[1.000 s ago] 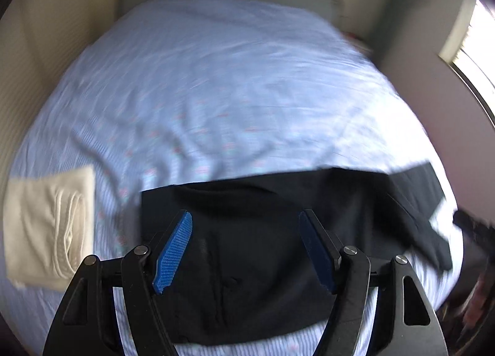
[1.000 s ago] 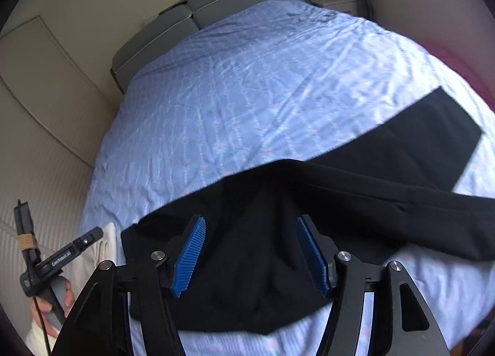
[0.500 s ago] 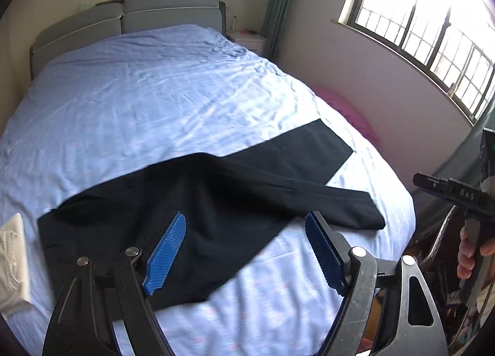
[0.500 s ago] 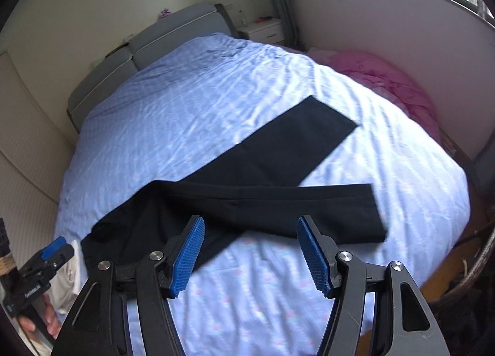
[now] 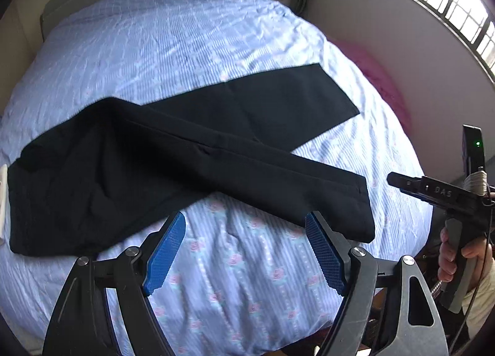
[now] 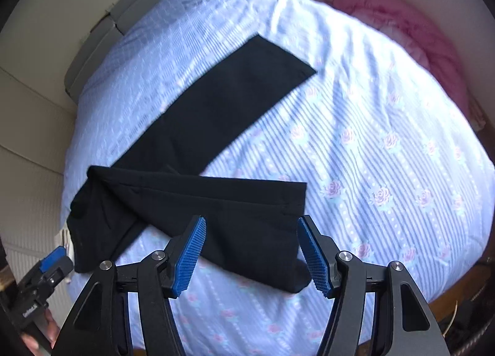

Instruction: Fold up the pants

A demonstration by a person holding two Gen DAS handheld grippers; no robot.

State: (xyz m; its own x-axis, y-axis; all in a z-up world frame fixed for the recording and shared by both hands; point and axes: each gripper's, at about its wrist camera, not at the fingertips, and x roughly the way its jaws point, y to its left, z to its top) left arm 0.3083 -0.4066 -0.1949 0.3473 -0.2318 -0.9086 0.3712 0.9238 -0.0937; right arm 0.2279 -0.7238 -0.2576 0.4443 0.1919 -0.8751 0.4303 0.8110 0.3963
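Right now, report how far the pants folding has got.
Done: the black pants lie flat on the bed, legs splayed apart, no fold visible. In hand: nothing; the left gripper and right gripper are open, above the near leg's cuff. Left: every fold.

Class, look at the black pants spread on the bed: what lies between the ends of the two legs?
Only bare blue flowered bedsheet lies between the two leg ends of the black pants. The right wrist view shows it most clearly; the left wrist view agrees.
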